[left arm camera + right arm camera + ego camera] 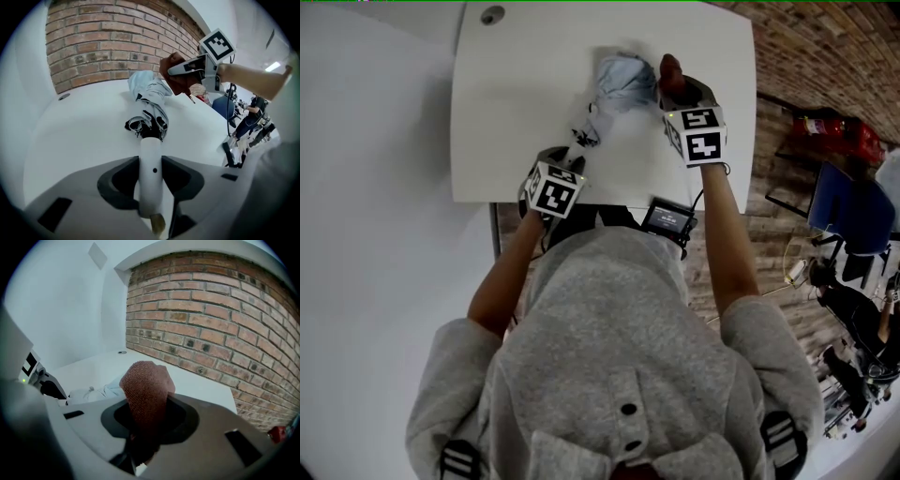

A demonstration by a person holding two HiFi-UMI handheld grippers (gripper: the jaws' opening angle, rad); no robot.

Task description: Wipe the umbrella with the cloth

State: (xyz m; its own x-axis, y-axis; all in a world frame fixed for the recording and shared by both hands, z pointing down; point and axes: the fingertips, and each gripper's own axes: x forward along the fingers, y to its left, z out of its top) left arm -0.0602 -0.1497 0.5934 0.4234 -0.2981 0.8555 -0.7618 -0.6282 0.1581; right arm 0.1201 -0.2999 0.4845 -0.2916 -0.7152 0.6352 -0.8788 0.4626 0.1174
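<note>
A folded pale-blue umbrella [619, 80] lies on the white table [516, 103], its black rib ends [145, 125] toward me. Its white handle [151, 173] runs straight between the jaws of my left gripper [151, 161], which are closed against both its sides. In the head view the left gripper [567, 167] sits near the table's front edge. My right gripper [680, 89] is shut on a reddish-brown cloth [146, 385] and hangs just right of the umbrella's canopy [147, 93]. The cloth [176, 77] sticks out past the jaws, a little above the fabric.
A round cable hole [492, 14] sits at the table's far left. A black device [668, 220] is at the front edge by my body. A brick wall [211, 319] stands behind the table. A blue chair [848, 202] and a red object [839, 131] are off to the right.
</note>
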